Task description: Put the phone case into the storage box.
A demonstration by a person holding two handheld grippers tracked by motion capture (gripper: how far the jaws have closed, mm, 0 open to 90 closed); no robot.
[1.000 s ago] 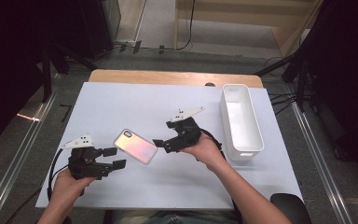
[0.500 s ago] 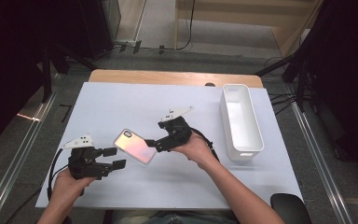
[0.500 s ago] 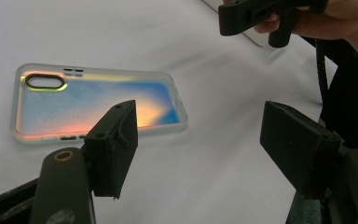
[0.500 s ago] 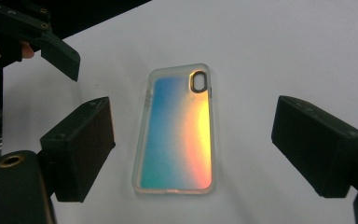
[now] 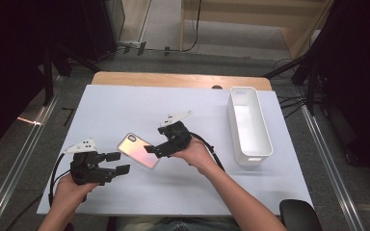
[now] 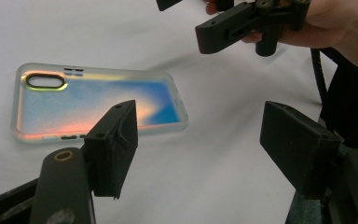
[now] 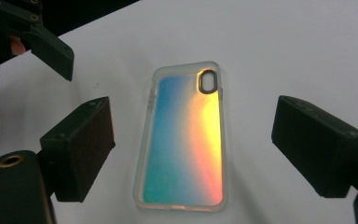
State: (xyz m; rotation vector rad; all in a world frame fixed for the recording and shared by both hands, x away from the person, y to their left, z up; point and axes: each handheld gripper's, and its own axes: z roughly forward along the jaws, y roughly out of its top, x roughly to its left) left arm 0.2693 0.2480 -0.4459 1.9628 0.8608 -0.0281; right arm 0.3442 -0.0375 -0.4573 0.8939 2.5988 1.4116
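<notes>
Lying flat on the white table (image 5: pixel 270 192), the phone case (image 5: pixel 138 150) sits between both grippers, touched by neither. The right gripper (image 5: pixel 150 148) hovers spread over it; the left gripper (image 5: pixel 118 162) waits spread beside it, its jaws cutting off one corner in its own view.

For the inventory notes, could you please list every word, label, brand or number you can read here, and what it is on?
None: no readable text in these views.
The phone case shows just an iridescent back, no logo or print.
The white bin bears no label.
The left gripper and the right gripper carry no markings that I can make out.
</notes>
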